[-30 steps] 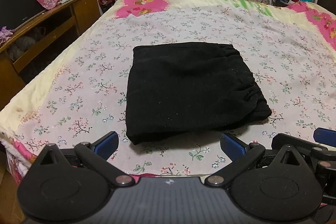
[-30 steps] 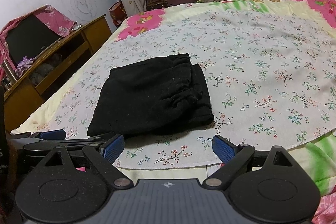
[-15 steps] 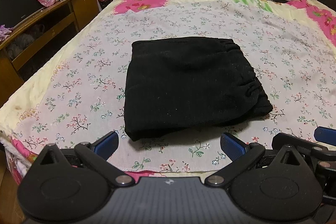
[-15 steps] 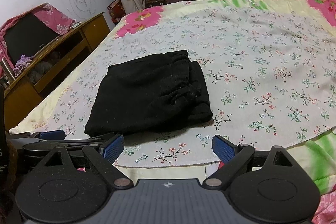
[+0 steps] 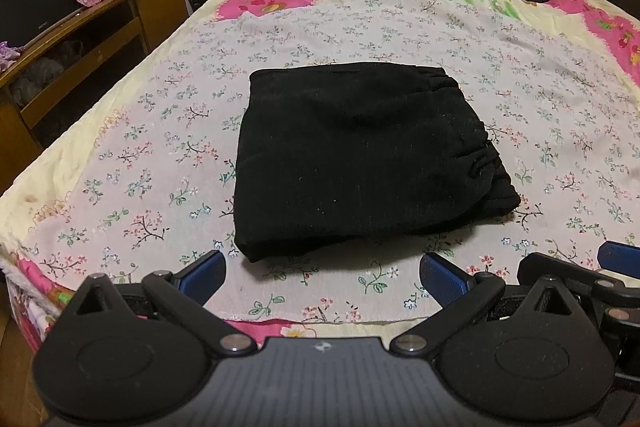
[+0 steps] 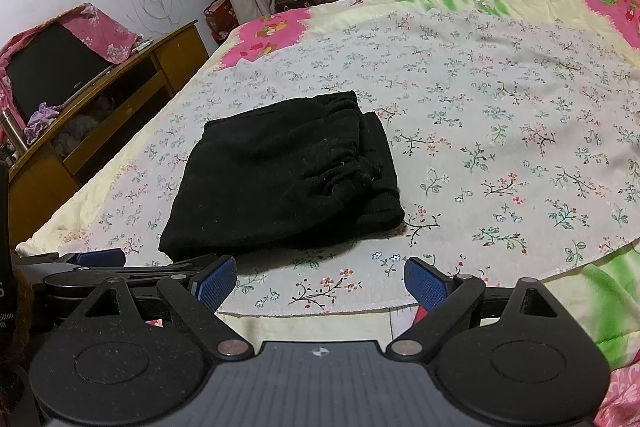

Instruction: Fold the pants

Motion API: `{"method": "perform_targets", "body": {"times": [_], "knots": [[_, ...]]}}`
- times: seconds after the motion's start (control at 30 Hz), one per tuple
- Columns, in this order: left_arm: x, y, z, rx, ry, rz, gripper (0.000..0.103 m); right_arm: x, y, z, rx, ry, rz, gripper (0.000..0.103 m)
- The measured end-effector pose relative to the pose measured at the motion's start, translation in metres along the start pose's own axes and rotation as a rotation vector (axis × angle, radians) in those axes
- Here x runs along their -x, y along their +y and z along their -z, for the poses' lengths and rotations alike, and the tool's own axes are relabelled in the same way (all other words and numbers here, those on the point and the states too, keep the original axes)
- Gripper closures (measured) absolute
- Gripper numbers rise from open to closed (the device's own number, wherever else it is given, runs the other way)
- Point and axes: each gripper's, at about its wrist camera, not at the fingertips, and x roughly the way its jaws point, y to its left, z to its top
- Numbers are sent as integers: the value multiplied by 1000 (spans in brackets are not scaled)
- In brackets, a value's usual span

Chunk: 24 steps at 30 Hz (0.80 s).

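Two grippers, left gripper [image 5: 322, 277] and right gripper [image 6: 320, 279], spread, empty, level, near folded pants [image 5: 360, 155].

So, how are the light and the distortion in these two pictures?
Left wrist view: dim warm light, bed edges bowed by fisheye, dark vignette corners; black pants show little detail. Right wrist view: brighter, cooler wall; pants cast a soft shadow toward the camera.

Black pants [image 6: 288, 171], folded into a rectangle, flat on floral bed [image 6: 500, 99]. Right gripper [image 6: 320, 285] near, jaws apart, empty.
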Motion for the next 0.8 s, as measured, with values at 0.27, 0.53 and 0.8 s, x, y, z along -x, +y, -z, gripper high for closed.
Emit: {"method": "perform_targets", "body": {"times": [0.27,0.53,0.8], "knots": [[-1,0,0,0,4,0,0,-1,-1,1,-1,2,-1,19],[-1,-1,2,2,8,1,0,-1,0,1,-2,5,-1,19],[-2,0,3,3,13,2,0,-1,-1,3,-3,7,-1,19]]}}
